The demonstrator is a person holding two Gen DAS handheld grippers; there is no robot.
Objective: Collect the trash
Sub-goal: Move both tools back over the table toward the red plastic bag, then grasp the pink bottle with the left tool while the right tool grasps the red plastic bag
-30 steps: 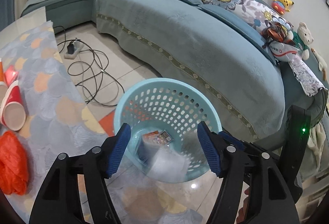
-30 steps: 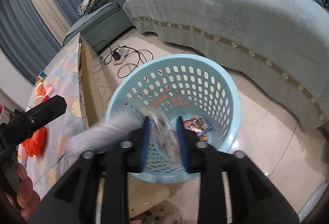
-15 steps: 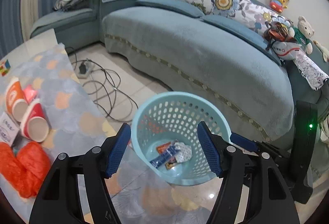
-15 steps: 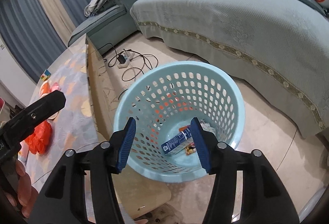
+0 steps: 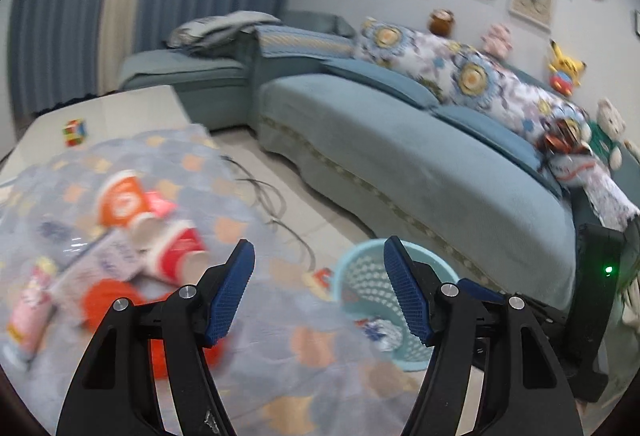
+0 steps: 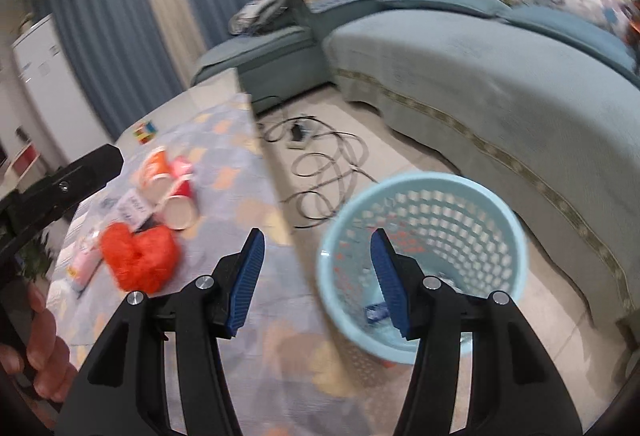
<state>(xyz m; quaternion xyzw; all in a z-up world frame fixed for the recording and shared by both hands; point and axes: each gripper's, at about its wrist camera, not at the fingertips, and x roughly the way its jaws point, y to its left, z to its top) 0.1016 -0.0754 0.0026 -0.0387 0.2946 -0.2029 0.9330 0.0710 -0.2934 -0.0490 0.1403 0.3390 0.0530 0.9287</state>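
Note:
A light blue perforated basket (image 6: pixel 472 204) stands on the floor beside the table, with wrappers (image 6: pixel 376 312) at its bottom; it also shows in the left wrist view (image 5: pixel 360 276). Trash lies on the table's patterned cloth: an orange crumpled bag (image 6: pixel 138 256), two paper cups (image 6: pixel 182 198), a white card (image 6: pixel 134 208) and a pink packet (image 6: pixel 84 262). My right gripper (image 6: pixel 316 278) is open and empty above the table edge and basket. My left gripper (image 5: pixel 318 286) is open and empty above the cloth; the cups (image 5: pixel 176 240) and bag (image 5: pixel 108 296) lie left of it.
A blue sofa (image 6: pixel 500 76) with flowered cushions and plush toys runs behind the basket. Black cables and a power strip (image 6: pixel 298 134) lie on the floor. A colour cube (image 5: pixel 75 132) sits at the table's far end. The left gripper's body (image 6: pixel 60 188) shows at the right wrist view's left.
Right gripper let go of the grey wrapper, which fell into the basket, and its jaws opened. Both grippers have since drawn back and swung left, bringing the table's trash into view.

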